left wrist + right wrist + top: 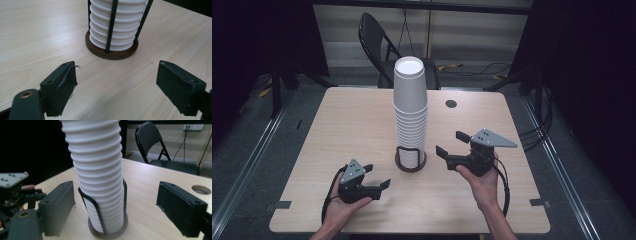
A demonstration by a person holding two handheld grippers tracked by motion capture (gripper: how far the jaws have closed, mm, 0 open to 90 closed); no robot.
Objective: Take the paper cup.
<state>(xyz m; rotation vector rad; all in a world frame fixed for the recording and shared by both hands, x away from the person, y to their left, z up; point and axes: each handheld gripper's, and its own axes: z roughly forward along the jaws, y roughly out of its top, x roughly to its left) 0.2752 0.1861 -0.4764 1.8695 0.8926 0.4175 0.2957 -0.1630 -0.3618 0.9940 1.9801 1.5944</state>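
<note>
A tall stack of white paper cups (pixel 410 107) is seen standing upright in a cup holder (pixel 410 161), near the middle of the wooden table (pixel 337 130). The cups are nested rim over rim, so that the sides read as close ridges; the topmost cup is open upward, its pale inside visible in the high view. The holder is made up of a round dark brown base (pixel 111 51) and thin black wire uprights (pixel 111 26) that enclose only the lowest part of the stack. The exact number of cups cannot be told.

One stack and one holder are counted, and two grippers. The left gripper (pixel 375 178) is held low, to the near left of the holder, its jaws spread wide with nothing between them. The right gripper (pixel 451 144) is held just to the right of the holder, pointed at it, likewise wide open and empty. Neither is touching the stack.

Beyond the stack, one small round hole (pixel 451 104) is set into the tabletop, and one black folding chair (pixel 379 42) stands behind the table's far edge. Nothing lies between either gripper and the holder.
</note>
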